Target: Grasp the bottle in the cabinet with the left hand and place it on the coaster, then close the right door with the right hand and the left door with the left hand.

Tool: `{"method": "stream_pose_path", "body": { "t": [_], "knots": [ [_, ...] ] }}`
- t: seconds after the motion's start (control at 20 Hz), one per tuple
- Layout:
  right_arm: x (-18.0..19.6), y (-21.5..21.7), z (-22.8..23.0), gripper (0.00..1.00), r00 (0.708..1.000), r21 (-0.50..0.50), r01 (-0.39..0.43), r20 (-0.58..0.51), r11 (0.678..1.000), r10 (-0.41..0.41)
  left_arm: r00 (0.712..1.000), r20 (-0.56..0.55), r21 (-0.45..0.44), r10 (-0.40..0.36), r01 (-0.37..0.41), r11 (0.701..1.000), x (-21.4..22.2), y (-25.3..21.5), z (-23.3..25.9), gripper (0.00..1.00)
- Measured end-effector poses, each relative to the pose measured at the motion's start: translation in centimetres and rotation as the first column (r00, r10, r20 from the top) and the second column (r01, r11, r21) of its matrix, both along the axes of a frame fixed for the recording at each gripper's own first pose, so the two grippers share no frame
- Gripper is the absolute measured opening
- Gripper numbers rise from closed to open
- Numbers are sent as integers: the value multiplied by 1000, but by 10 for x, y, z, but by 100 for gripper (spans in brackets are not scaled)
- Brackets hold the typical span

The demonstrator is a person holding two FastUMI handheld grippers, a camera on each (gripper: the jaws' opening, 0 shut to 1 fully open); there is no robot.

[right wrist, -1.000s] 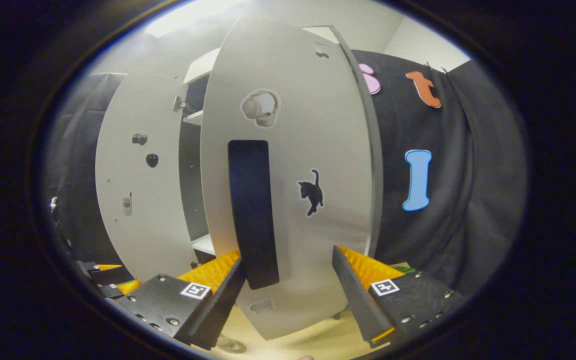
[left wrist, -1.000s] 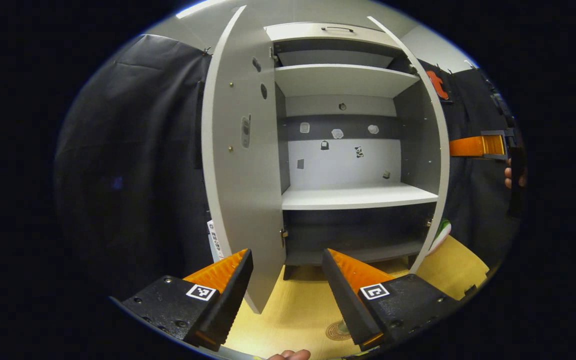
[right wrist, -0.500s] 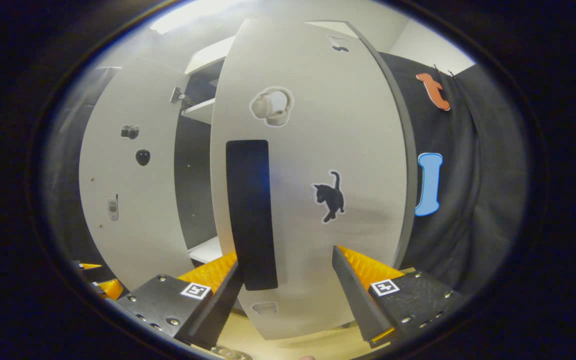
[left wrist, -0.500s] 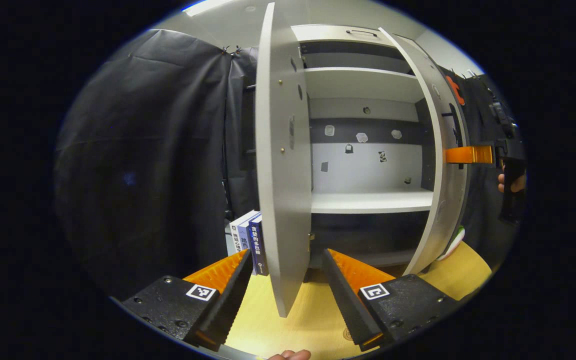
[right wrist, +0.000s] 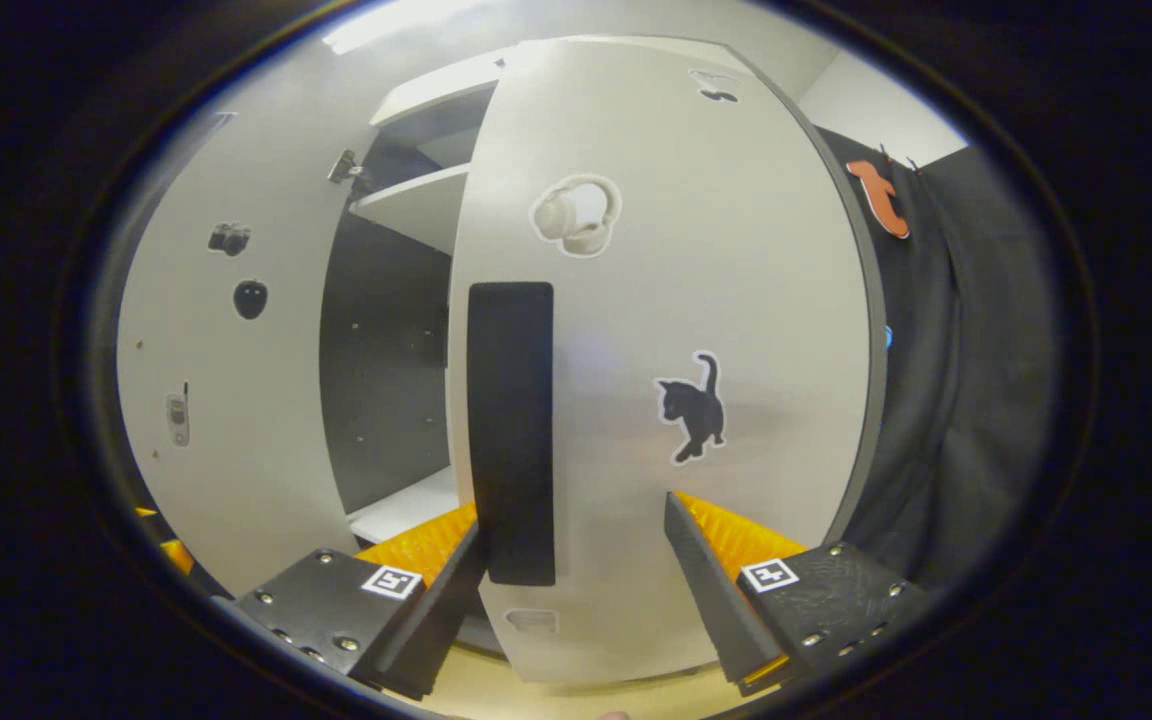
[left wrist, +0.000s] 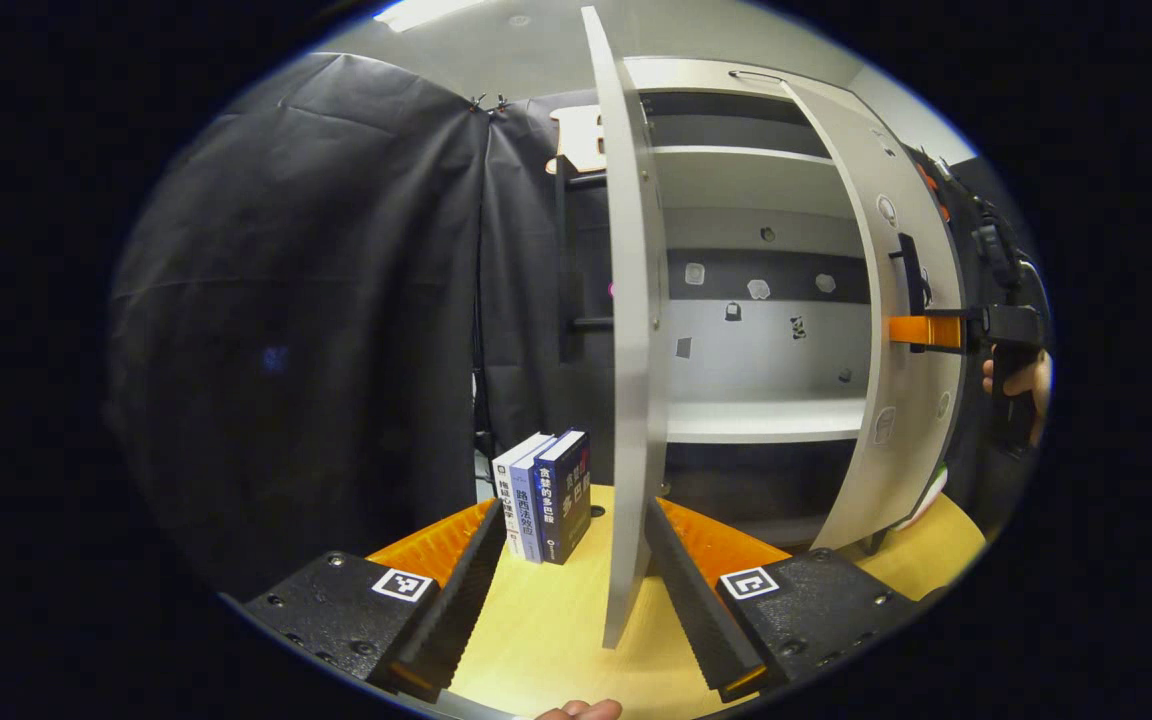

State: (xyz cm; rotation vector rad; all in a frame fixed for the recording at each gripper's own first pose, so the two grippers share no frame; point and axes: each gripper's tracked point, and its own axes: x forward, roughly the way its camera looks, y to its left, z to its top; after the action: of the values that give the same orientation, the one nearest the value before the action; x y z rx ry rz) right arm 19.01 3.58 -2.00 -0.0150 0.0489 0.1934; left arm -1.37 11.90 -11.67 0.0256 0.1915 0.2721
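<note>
In the left gripper view my left gripper (left wrist: 568, 592) is open, and the left door (left wrist: 628, 330) stands edge-on just beyond the gap between its fingers. Whether a finger touches the door I cannot tell. The right door (left wrist: 901, 360) is swung partway over the cabinet's opening. My right gripper (left wrist: 924, 331), held by a hand (left wrist: 1021, 375), reaches that door's outer face at its handle. In the right gripper view the right gripper (right wrist: 572, 590) is open, close against the right door (right wrist: 696, 300). Its left finger (right wrist: 436, 560) is beside the black handle (right wrist: 511, 430).
The cabinet's middle shelf (left wrist: 766, 420) shows bare between the doors. Three books (left wrist: 546, 495) stand upright on the yellow table (left wrist: 536, 640), left of the left door. The left door's inner face (right wrist: 226, 400) is at the left in the right gripper view.
The right door has swung further toward shut with the right gripper at its face. The left gripper's view has turned, so the left door is now edge-on and the books have come into sight.
</note>
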Motion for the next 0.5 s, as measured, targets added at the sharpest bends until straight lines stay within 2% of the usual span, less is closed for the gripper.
{"method": "stream_pose_path", "body": {
  "t": [0.1,0.25,0.3,0.4,0.5],
  "knots": [
    [6,2,-1,96,1000,-1,27,8,1000,-27,1000,5,-17,-13,13,1000,1,2,4,90],
    [9,3,-1,96,997,-1,73,23,997,-73,1000,6,-23,-26,26,999,1,2,5,91],
    [11,3,0,100,996,-1,87,28,996,-87,999,8,-26,-31,31,999,0,2,8,91],
    [10,2,0,96,993,0,115,32,993,-115,999,18,-43,-44,45,998,0,0,13,91],
    [12,3,0,98,990,1,137,38,991,-137,998,26,-52,-52,54,997,-2,0,16,91]
  ]
}}
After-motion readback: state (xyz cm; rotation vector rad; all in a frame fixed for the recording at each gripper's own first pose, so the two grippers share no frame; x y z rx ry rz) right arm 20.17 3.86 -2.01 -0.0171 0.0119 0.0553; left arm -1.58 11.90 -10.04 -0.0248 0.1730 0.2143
